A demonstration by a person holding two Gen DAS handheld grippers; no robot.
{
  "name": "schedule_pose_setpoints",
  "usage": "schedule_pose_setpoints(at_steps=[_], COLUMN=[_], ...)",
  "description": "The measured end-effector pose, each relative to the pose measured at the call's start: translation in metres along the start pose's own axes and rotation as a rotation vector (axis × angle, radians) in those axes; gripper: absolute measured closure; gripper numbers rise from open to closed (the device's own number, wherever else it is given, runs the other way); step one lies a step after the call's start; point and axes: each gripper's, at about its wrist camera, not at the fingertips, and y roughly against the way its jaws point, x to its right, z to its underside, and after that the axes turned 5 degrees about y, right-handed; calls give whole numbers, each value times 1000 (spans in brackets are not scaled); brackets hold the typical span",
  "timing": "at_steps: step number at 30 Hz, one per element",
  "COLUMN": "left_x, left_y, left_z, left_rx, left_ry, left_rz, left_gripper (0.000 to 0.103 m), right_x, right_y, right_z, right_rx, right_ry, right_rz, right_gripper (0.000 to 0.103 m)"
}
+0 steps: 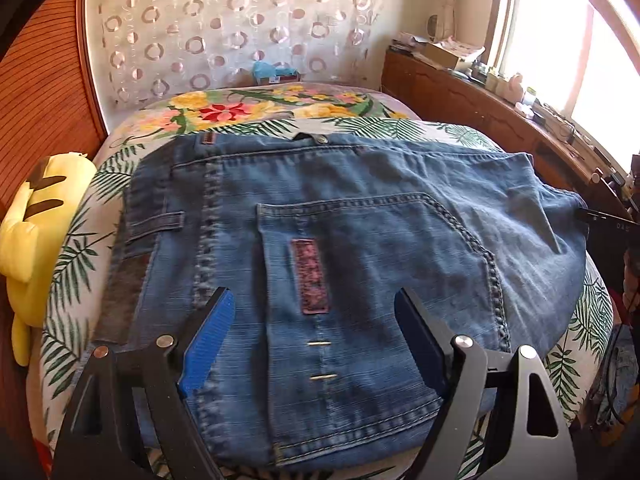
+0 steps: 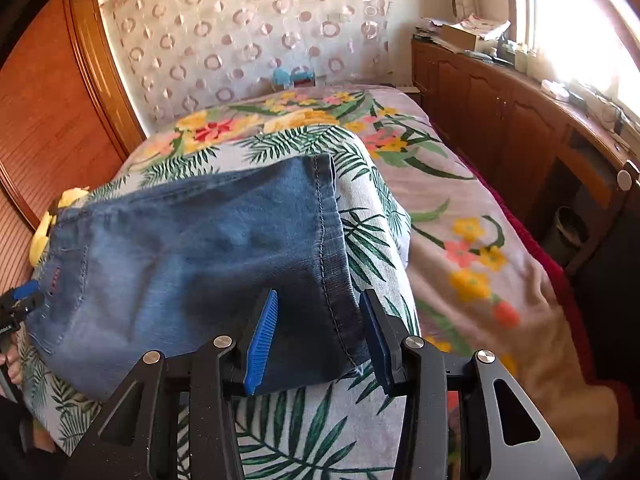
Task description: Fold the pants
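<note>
Blue jeans lie folded flat on a leaf-print cover, back pocket up, with a pink patch on it. My left gripper is open, its blue pads just above the pocket near the jeans' near edge. In the right wrist view the jeans end in a dark stitched hem. My right gripper is open, its pads straddling the near corner of that hem without closing on it. The left gripper shows at the left edge there.
The leaf-print cover lies on a bed with a floral blanket. A yellow plush toy sits at the bed's left side by a wooden wall. A wooden cabinet with clutter runs under the window on the right.
</note>
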Motion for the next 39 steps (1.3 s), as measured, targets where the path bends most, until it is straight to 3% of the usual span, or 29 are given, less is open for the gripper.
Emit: schedule_pose_setpoints(at_steps=[5,8,10,16,19,27,39], left_x=[7,8,9,7,4,0,-20], left_y=[-9,-9,-7,-4,0,17,40], left_z=[3,2,2,4,4,0,2], left_rx=[-19,-23,-21,-16,-11,27,78], left_ry=[-37,-38,-38,-28,-23,-12,36], left_rz=[-6,-6,-6,-10,-14,-31,-57], left_gripper=[21,21,21,21,21,21,21], right_x=[0,-4,-7,-17,-30,-89,-167], right_y=[-1,1,3,11,21,52,71], right_z=[-2,-3,-5,-16,-25,-52,-78], right_rx=[-9,-5,3,33,71,164,223], right_ry=[-12,1,16,46,89,244,411], right_rz=[-13,-41,-41,-67,-93,-261,-486], right_gripper=[61,72,86,96,99,100,100])
